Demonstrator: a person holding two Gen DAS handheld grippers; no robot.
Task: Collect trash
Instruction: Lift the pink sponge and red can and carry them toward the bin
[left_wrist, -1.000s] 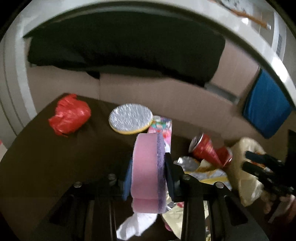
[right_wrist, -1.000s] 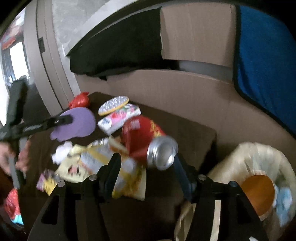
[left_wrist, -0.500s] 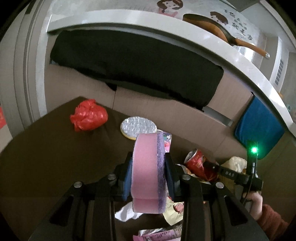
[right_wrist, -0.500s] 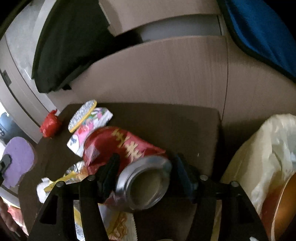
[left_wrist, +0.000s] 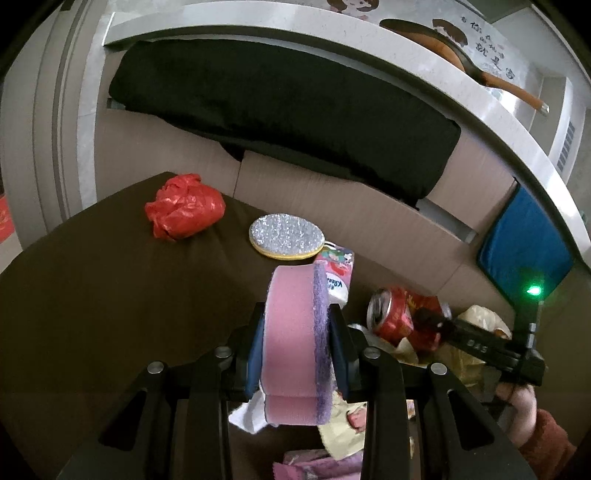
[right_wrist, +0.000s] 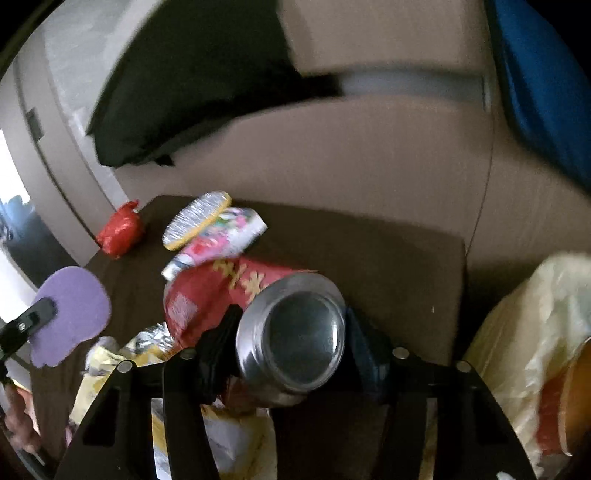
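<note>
Trash litters a dark brown desk (left_wrist: 92, 295): yellow wrappers (right_wrist: 110, 365), a crumpled red bag (left_wrist: 184, 210), a round glittery pad (left_wrist: 286, 236). Right tongs (right_wrist: 291, 332) are closing around a dented red can (right_wrist: 258, 314), held above the desk near a lined bin (right_wrist: 524, 332). Left tongs (left_wrist: 297, 328) pinch a pink-and-purple sponge (left_wrist: 291, 339).

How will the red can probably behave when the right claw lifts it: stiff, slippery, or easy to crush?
The red can already looks dented, so it probably gives way under pressure. Its metal bottom looks smooth and shiny, so it may slip. The right claw is closing around its bottom end, so the far end may sag.
</note>
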